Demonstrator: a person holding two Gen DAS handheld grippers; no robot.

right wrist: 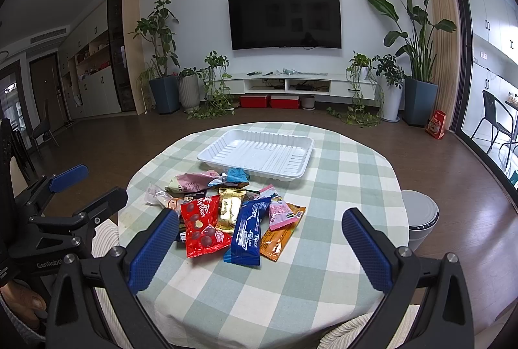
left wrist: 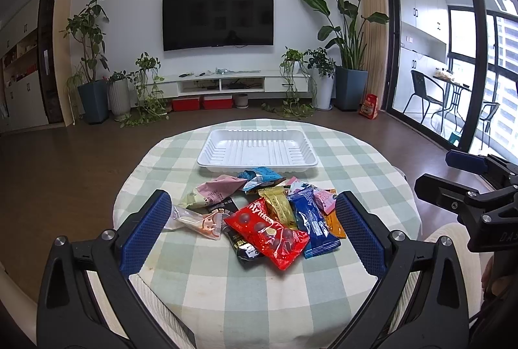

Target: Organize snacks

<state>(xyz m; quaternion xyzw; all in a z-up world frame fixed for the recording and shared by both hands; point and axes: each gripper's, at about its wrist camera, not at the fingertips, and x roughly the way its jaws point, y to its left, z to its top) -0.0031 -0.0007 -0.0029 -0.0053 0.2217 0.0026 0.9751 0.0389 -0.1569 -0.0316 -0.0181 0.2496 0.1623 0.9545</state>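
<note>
While tilted down over snacks (left wrist: 272, 216), both grippers gape, empty.

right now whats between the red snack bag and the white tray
Other packets: a gold one, a pink pouch and a light blue one beside the white tray. The red snack bag lies nearest; the right wrist view shows it.

**Daylight room, heavy fisheye**

Pretty bright and even, daylight coming through the glass doors (left wrist: 437, 57) on the right. Soft shadows only, snack wrappers (left wrist: 268, 229) a bit shiny. Sharp center, edges curve hard, dark vignette corners.
</note>
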